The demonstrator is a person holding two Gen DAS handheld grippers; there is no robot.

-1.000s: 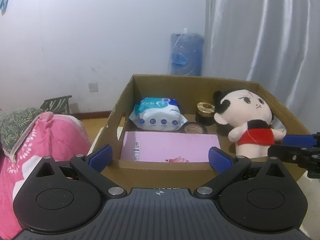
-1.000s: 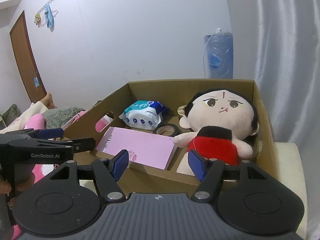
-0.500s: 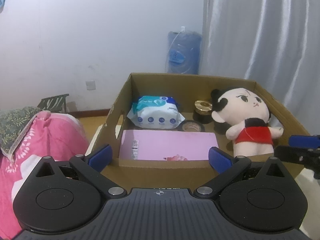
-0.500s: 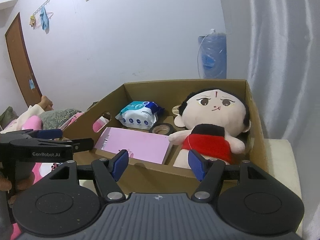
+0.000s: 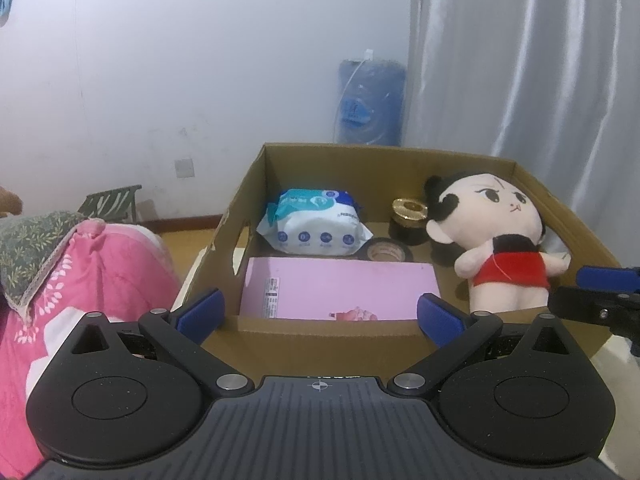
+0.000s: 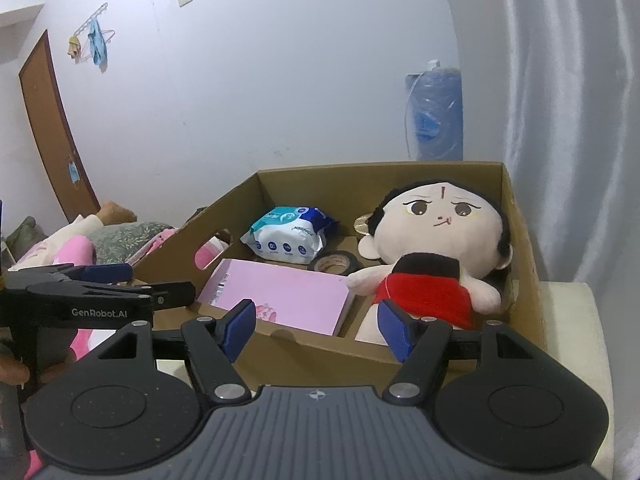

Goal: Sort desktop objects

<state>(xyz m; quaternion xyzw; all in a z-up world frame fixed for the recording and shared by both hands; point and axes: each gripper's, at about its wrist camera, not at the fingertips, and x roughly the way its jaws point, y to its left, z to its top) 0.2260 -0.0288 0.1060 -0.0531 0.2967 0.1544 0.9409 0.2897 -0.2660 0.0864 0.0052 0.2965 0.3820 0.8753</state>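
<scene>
A cardboard box (image 5: 320, 344) (image 6: 312, 356) holds a plush doll in a red top (image 5: 500, 240) (image 6: 432, 256), a pink flat package (image 5: 340, 290) (image 6: 276, 294), a wet-wipes pack (image 5: 316, 228) (image 6: 290, 234), a tape roll (image 5: 386, 250) (image 6: 334, 262) and a gold-lidded jar (image 5: 410, 218). My left gripper (image 5: 320, 312) (image 6: 128, 280) hovers open in front of the box's near wall, nothing between its blue pads. My right gripper (image 6: 316, 322) (image 5: 600, 292) also stands open and empty before the box, near the doll.
Pink bedding with a green patterned pillow (image 5: 60, 264) lies left of the box. A blue water bottle (image 5: 370, 104) stands against the white wall behind. A grey curtain (image 5: 540, 80) hangs at right. The box rests on a cream surface (image 6: 572, 320).
Both views have pulled back and up a little, so the box and doll look smaller and lower. Both grippers stay open and empty.
</scene>
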